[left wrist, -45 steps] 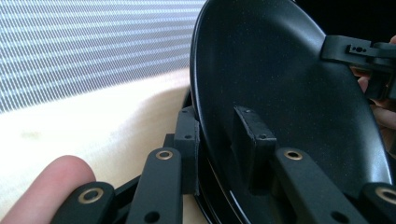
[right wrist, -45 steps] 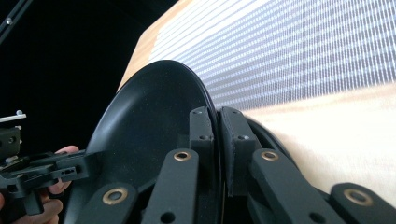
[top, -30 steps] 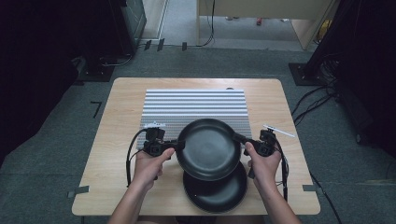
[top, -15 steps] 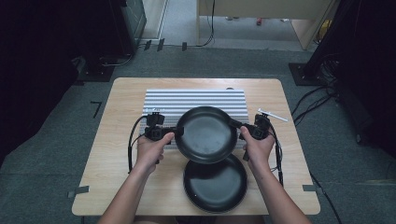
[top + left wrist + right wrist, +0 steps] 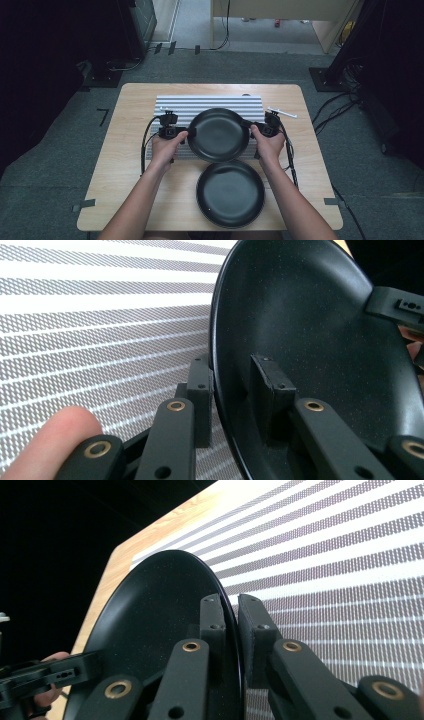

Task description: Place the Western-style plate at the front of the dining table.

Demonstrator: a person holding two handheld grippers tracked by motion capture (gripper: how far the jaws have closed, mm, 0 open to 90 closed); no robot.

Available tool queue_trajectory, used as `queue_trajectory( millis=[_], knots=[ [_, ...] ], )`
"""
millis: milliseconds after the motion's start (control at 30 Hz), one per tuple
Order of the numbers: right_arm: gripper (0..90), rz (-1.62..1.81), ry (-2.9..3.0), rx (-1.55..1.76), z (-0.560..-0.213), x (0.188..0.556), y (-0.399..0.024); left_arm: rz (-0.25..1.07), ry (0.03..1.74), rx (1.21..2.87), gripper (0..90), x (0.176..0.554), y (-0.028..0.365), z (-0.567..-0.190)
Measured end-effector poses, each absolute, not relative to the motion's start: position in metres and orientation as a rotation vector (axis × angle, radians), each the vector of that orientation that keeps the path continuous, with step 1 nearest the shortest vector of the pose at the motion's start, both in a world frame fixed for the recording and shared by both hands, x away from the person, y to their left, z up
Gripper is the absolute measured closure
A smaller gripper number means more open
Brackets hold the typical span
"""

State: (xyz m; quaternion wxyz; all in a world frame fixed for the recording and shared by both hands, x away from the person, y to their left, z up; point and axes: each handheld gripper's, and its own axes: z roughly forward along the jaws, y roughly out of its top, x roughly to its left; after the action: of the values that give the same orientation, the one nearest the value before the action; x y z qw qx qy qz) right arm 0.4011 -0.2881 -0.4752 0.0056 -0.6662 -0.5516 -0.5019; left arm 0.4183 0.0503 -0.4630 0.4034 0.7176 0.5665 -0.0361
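- Left gripper (image 5: 232, 405) clenched on near rim of round black shallow plate (image 5: 218, 134); one jaw inside the bowl, one outside.
- Right gripper (image 5: 230, 630) pinches the opposite rim, grip very slightly eased.
- Since a second ago the plate has travelled off the second black plate (image 5: 230, 194) to over the grey ribbed mat (image 5: 172, 105).
- Judgement: set-down on mat comes next.

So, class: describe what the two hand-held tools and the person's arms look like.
Both tools, left and right, are black, with flat rectangular jaws on jointed links set with brass-ringed pivots. A black cable trails from each. The forearms are bare: no sleeves, no gloves.
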Motion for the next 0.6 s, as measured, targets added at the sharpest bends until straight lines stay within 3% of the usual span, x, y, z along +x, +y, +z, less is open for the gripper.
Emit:
queue_trajectory(
  millis=[600],
  knots=[
    [80.1,-1.5,-1.717,-2.18,-0.506,0.444,-0.27,-0.038,1.576,1.81,73.8,0.473,0.048,-0.478]
  ],
)
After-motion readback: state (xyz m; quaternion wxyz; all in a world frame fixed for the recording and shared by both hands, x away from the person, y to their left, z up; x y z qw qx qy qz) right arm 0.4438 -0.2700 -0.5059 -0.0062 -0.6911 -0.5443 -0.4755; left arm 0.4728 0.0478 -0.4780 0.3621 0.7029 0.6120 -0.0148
